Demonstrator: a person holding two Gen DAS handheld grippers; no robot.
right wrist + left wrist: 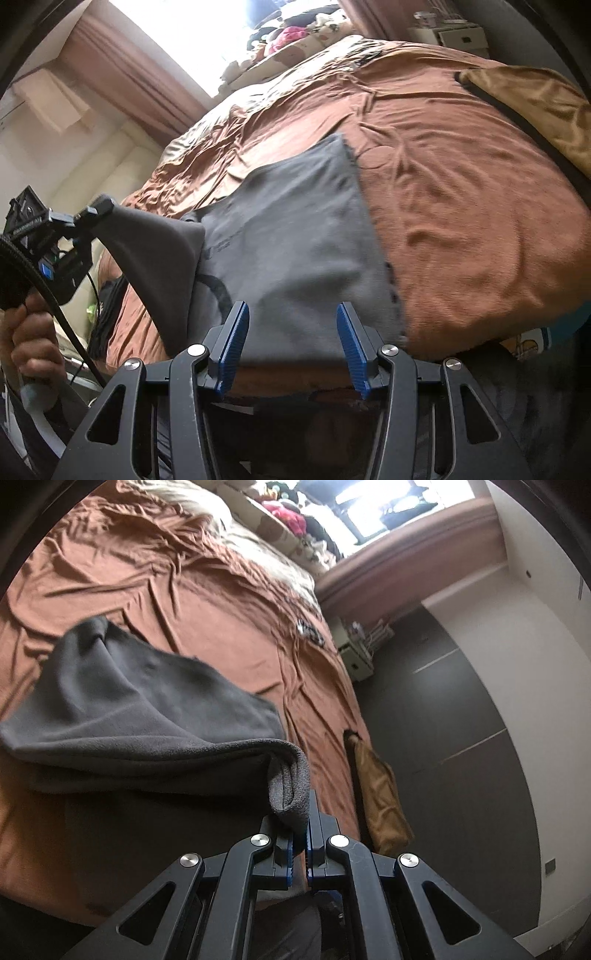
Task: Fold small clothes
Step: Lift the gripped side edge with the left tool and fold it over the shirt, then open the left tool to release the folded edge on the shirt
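hidden: small print on grey cloth (pixel 295 236) blurred, perhaps a logo | left gripper (pixel 300 834): clenched on lifted cloth corner | right gripper (pixel 291 347): released, empty above cloth | cloth: on brown bedsheet (pixel 461 206)

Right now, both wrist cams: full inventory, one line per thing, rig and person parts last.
grey garment: 1, dark grey, lying on the bed, one corner lifted in the left gripper
bedsheet: 1, rust brown, wrinkled, covering the bed
mustard cloth: 1, yellow-brown, at the bed's edge
pale bedding: 1, cream, far end of the bed
clutter pile: several items, pink and mixed, beyond the bed; too blurred to itemise
curtain: 1, pinkish brown, by the bright window
white cabinet: 1, beside the bed
floor: dark grey
left gripper: 1, black, shut on the garment's corner
right gripper: 1, black with blue pads, open, empty, above the garment
hand: 1, gripping the left gripper's handle
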